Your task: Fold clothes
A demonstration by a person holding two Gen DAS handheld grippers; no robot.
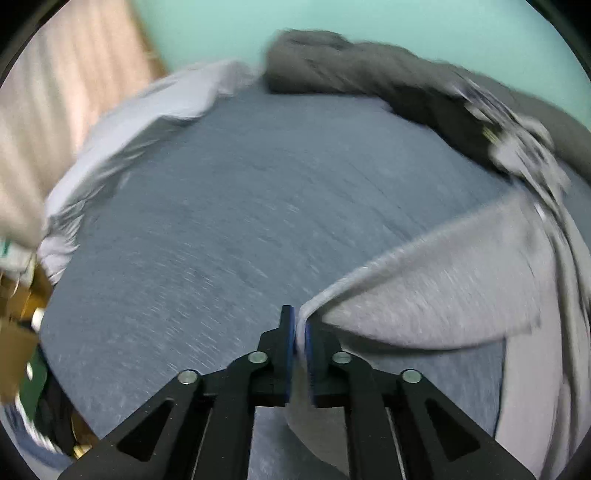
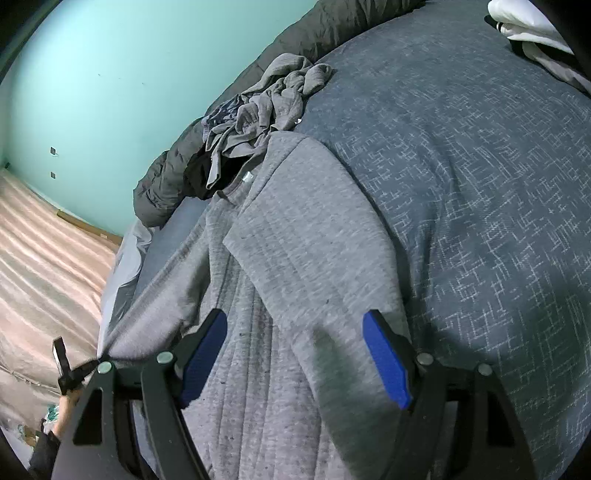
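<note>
No brand or readable writing is showing anywhere; a small pale tag at the neck of the grey sweatshirt (image 2: 310, 229) is too small to read.

The sweatshirt is lying on a bed (image 2: 480, 184) covered in a blue-grey spread with a fine pale line pattern. A dark grey duvet (image 2: 162, 184) is bunched along the bed's far edge, with a crumpled grey garment (image 2: 280, 96) sitting against it just beyond the sweatshirt's collar. White and dark folded clothing (image 2: 528, 26) is resting at the far corner of the bed. The wall (image 2: 110, 74) behind is mint green, and a pinkish ribbed floor (image 2: 40, 258) is showing beside the bed (its wooden skirting is running along the wall's foot).

The left tool (image 1: 300, 332) is pinching an edge of the sweatshirt between its blue pads, the jaws standing narrow, and the cloth is stretching up off the bed from that grip; the left wrist view is motion-blurred.

The right tool (image 2: 295, 354) is hovering with its jaws wide apart over a folded-in sleeve of the sweatshirt, the pads (image 2: 386, 365) standing either side of the cloth and pressing on nothing.
</note>
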